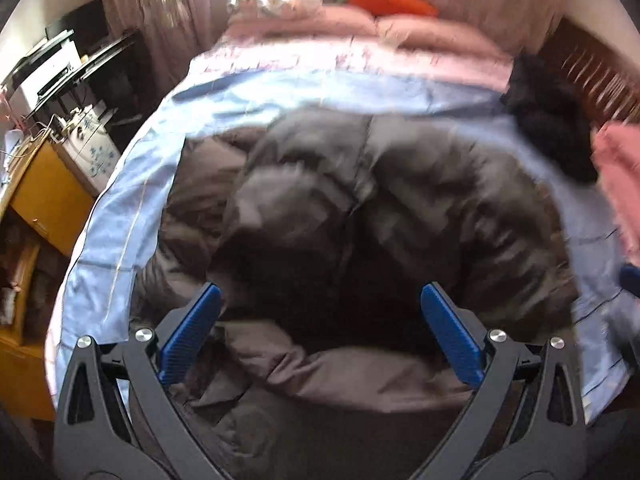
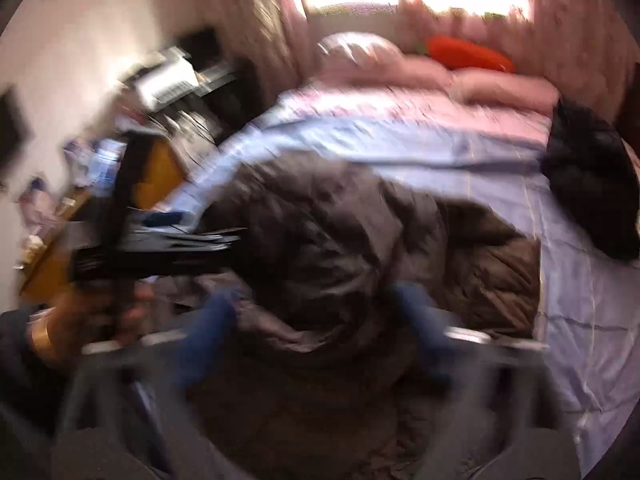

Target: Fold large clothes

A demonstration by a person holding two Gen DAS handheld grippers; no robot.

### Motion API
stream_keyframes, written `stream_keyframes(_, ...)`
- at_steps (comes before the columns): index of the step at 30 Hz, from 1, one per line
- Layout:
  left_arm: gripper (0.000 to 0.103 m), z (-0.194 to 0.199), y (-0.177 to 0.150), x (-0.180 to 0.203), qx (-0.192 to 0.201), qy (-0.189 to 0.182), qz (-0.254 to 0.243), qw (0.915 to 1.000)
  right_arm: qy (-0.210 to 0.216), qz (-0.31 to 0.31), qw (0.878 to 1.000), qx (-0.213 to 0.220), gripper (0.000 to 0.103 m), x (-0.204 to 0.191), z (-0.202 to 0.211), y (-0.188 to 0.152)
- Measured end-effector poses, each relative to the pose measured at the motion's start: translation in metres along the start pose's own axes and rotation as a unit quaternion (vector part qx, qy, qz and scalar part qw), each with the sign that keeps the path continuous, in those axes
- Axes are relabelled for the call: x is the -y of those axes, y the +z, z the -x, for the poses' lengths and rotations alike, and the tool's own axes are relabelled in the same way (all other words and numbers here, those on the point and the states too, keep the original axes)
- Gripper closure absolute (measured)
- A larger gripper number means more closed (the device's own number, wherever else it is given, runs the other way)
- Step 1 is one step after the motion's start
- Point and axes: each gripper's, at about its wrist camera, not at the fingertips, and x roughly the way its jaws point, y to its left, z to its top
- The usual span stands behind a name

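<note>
A brown puffer jacket lies crumpled on the pale blue sheet of a bed. My left gripper hangs just over the jacket's near part, open wide, with its blue pads clear of the fabric. The right wrist view is badly blurred. There the right gripper sits low over the same jacket, its blue fingers standing apart with a hump of jacket between them. At the left, a hand with a gold bangle holds the left tool's black body.
A black garment and a pink one lie at the bed's right side by a wooden headboard. Pink bedding and an orange plush fill the far end. A yellow cabinet and cluttered shelves stand left.
</note>
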Motion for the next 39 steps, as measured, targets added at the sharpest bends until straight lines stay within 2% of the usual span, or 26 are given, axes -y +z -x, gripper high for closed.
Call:
stream_keyframes(3,0.002,-0.027,-0.01,-0.004,-0.04,0.019,-0.008,0.999,0.035,-0.02,0.996,-0.075,0.083,-0.011,-0.066,-0.012)
stream_keyframes(5,0.002,-0.043,-0.015,0.0,-0.057,0.048,-0.038,0.9965,0.024,-0.038,0.993,-0.107,0.083,-0.005,-0.104,-0.023)
stream_keyframes(9,0.002,-0.069,-0.024,0.012,-0.086,0.061,-0.069,0.992,0.039,-0.07,0.988,-0.131,0.083,0.011,-0.149,-0.039)
stream_keyframes(12,0.002,-0.078,-0.028,0.025,-0.084,0.08,-0.097,0.9885,0.036,-0.075,0.988,-0.133,0.083,0.01,-0.152,-0.036)
stream_keyframes(14,0.002,-0.061,-0.023,0.025,-0.051,0.062,-0.079,0.9936,0.04,-0.082,0.989,-0.113,0.071,0.007,-0.134,-0.026)
stream_keyframes(16,0.002,-0.031,-0.015,0.018,-0.001,0.015,-0.047,0.9988,0.059,-0.082,0.993,-0.066,0.012,0.008,-0.106,-0.021)
stream_keyframes(17,0.002,-0.018,-0.012,0.016,0.023,-0.007,-0.037,0.999,0.051,-0.08,0.994,-0.049,0.005,0.008,-0.095,-0.018)
stream_keyframes(18,0.002,0.001,-0.008,0.013,0.058,-0.034,-0.028,0.9973,0.015,-0.065,0.998,-0.019,0.002,0.008,-0.078,-0.015)
stream_keyframes(20,0.002,0.021,-0.001,0.014,0.101,-0.037,-0.026,0.9939,-0.047,-0.046,0.998,0.002,0.002,0.011,-0.063,-0.01)
stream_keyframes(21,0.002,0.023,0.002,0.015,0.104,-0.037,-0.027,0.9935,-0.079,-0.045,0.996,0.01,0.002,0.014,-0.056,-0.005)
stream_keyframes(23,0.002,0.011,0.013,0.018,0.088,-0.045,-0.016,0.995,-0.101,-0.065,0.993,0.017,0.002,0.022,-0.053,-0.002)
stream_keyframes(27,0.002,-0.034,0.036,0.02,0.039,-0.076,0.028,0.996,-0.105,-0.089,0.991,-0.002,0.001,0.033,-0.064,-0.004)
stream_keyframes(31,0.002,-0.073,0.043,0.035,0.011,-0.022,0.003,0.9997,-0.108,-0.079,0.991,0.0,0.001,0.03,-0.058,-0.013)
stream_keyframes(34,0.002,-0.105,0.04,0.043,-0.039,0.011,-0.023,0.9989,-0.119,-0.061,0.991,0.013,0.001,0.025,-0.041,-0.013)
stream_keyframes(36,0.002,-0.122,0.038,0.043,-0.073,0.022,-0.028,0.9967,-0.125,-0.054,0.991,0.019,0.001,0.023,-0.027,-0.012)
stream_keyframes(39,0.002,-0.122,0.038,0.04,-0.076,0.016,-0.022,0.9967,-0.125,-0.051,0.991,0.024,0.001,0.021,-0.022,-0.011)
